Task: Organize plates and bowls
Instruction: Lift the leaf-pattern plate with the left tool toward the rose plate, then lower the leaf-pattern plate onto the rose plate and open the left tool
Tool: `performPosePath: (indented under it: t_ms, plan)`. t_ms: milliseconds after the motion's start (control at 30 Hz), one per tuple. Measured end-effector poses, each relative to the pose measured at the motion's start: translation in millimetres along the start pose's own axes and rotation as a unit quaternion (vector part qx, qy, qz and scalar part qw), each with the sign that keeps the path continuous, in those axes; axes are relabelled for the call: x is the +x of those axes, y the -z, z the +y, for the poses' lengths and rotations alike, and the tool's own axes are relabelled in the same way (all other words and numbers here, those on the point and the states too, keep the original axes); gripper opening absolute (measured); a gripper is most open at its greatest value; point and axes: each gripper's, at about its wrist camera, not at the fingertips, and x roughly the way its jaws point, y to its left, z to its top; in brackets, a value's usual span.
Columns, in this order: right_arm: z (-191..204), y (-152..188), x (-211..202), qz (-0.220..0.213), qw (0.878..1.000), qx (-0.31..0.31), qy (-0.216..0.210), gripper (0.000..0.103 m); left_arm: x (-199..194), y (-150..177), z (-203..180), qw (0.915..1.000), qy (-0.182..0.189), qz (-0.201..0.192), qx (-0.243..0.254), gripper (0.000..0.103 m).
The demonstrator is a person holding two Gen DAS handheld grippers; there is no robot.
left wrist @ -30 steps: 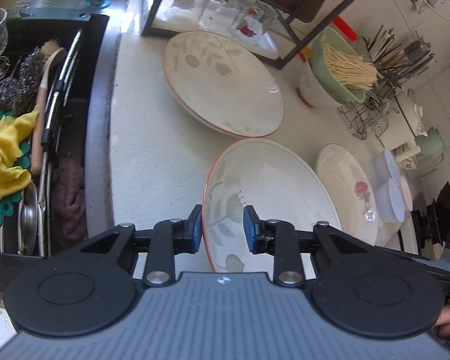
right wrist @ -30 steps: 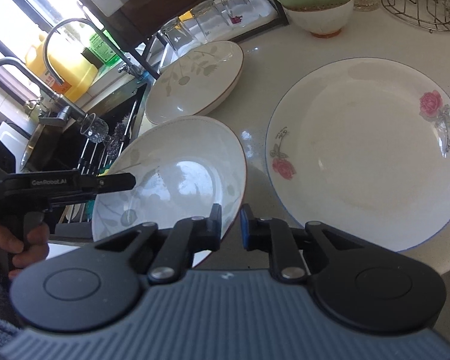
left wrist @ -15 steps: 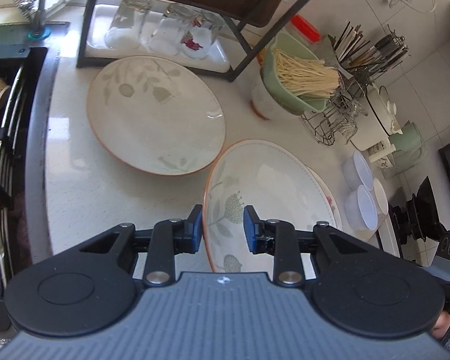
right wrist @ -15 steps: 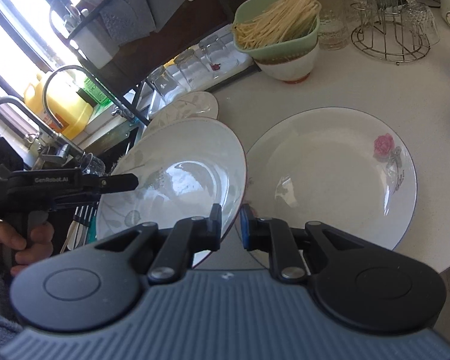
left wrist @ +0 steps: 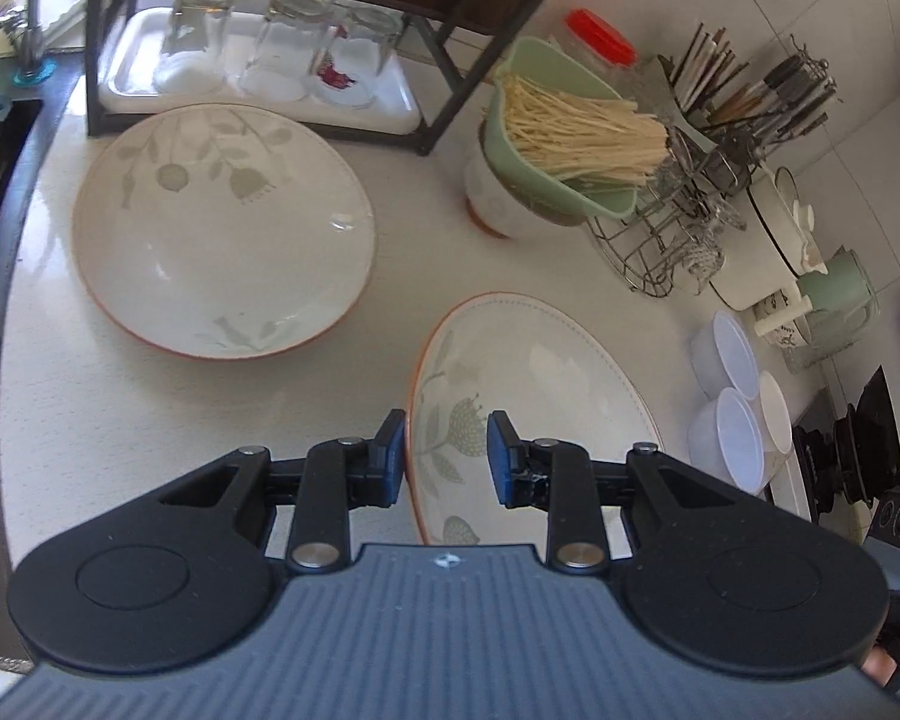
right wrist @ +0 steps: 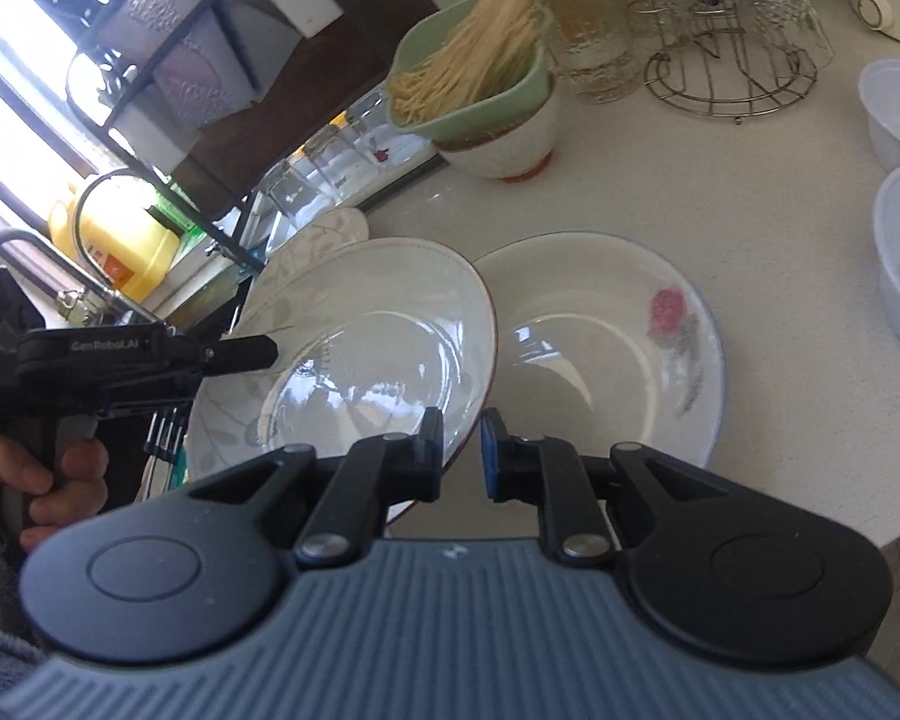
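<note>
- The desk [left wrist: 150, 396], pale and speckled, fills most of both views; the free ground for setting anything down is the lower left of the left wrist view, beside the sink edge.
- A leaf-patterned plate [left wrist: 222, 228] lies flat in the upper left of the left wrist view, in front of the tray of upturned glasses [left wrist: 270, 42]. It matches the carried piece in its orange rim, so it looks a fit base for a stack.
- The carried plate [right wrist: 354, 354], orange-rimmed with a flower motif, sits at the centre of both views, tilted and clear of the desk, its right edge overlapping the rose plate [right wrist: 618, 360] that lies flat at centre right of the right wrist view.
- The left tool [left wrist: 447, 453] is clamped on the carried plate's near rim, blue pads on either face; in the right wrist view it enters from the left edge, gripped by a hand [right wrist: 42, 480].
- The right tool [right wrist: 461, 450] pinches the opposite rim; its jaws stand almost together.
- To do this well, both tools should likely travel together and level the plate before lowering, since a twist between them could slip the glazed rim.
- The noodle bowl [left wrist: 564, 150] and the plastic tubs [left wrist: 732, 396] stand near; the carry should pass clear of them.
</note>
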Motion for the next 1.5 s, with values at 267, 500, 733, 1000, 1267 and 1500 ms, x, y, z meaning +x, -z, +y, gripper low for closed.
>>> performPosePath:
  t_ms: [267,500,733,1000,1267,1500]
  plan:
    - [-28.8,0.5,1.0,-0.008,1.000,-0.003,0.028,0.016,30.5,8.1,-22.3,0.9996,-0.010,0.022,0.013,0.032]
    - [-41.1,4.2,5.1,0.005,0.999,-0.008,0.037,0.016,37.1,12.3,-34.9,0.9990,-0.027,0.026,0.024,0.032]
    - [-40.2,1.4,12.5,0.020,0.998,-0.042,0.052,0.016,38.8,21.4,-41.8,0.9985,-0.045,0.022,0.025,0.032]
    - [-43.8,0.0,22.1,0.032,0.995,-0.061,0.065,0.017,42.1,30.2,-45.0,0.9977,-0.057,0.023,0.029,0.032]
    - [-33.3,-4.3,26.9,0.023,0.989,-0.109,0.098,0.018,47.1,35.6,-50.6,0.9964,-0.081,0.018,0.017,0.032]
    - [-28.7,-4.1,26.0,0.011,0.979,-0.162,0.122,0.019,54.1,39.8,-68.7,0.9914,-0.125,0.007,0.038,0.032]
